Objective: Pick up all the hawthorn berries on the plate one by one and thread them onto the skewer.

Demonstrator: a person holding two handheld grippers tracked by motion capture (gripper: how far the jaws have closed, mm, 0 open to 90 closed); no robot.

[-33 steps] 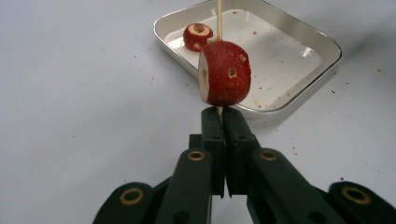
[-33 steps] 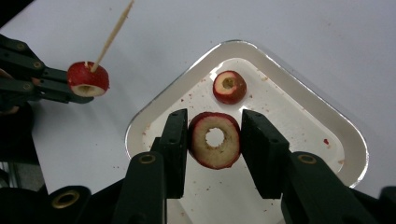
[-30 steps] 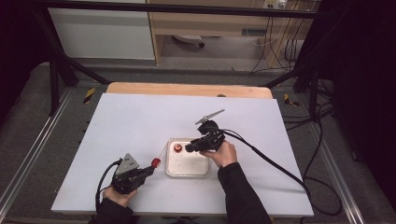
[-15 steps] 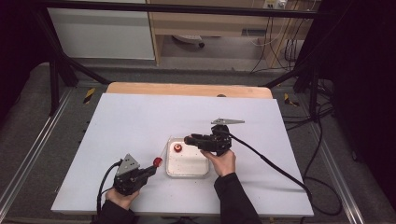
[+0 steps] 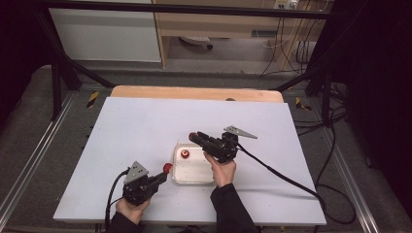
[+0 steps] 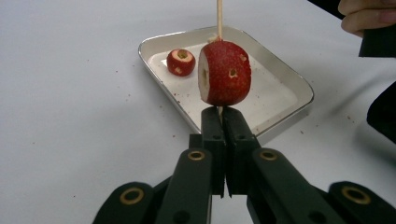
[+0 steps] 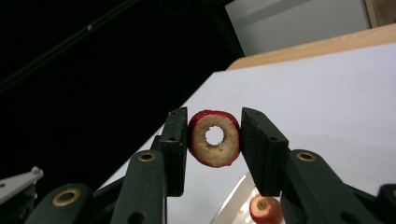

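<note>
Three cameras: one fixed overhead, two riding the claws.
Looking forward and down over the whole counter from high; close behind each claw, along its jaws; sharing the white tray.

The white surface lies bare left of and beyond the tray. Over the tray's near left corner stands the left gripper's skewered fruit; the right gripper hangs above its far edge.
</note>
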